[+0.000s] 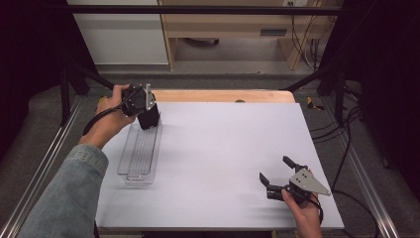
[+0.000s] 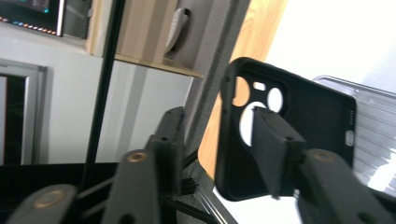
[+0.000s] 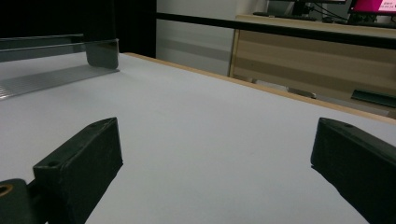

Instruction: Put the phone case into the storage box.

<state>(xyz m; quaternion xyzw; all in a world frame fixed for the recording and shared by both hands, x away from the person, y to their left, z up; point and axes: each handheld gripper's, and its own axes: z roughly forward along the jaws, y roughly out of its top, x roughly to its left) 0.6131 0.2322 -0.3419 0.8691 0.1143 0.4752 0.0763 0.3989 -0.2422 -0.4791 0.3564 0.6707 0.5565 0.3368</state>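
Hovering over the clear tray (image 1: pixel 140 153) — left gripper (image 1: pixel 147 118) parted beside the black phone case (image 2: pixel 289 135).

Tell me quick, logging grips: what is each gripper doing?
Left gripper: open; black rubbery phone case lies against one jaw, unclamped, over the clear ribbed plastic tray.
Right gripper: open, empty.

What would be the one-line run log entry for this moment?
left tongs: open beside black phone case | case: over clear ribbed plastic tray | right tongs: open, nothing between
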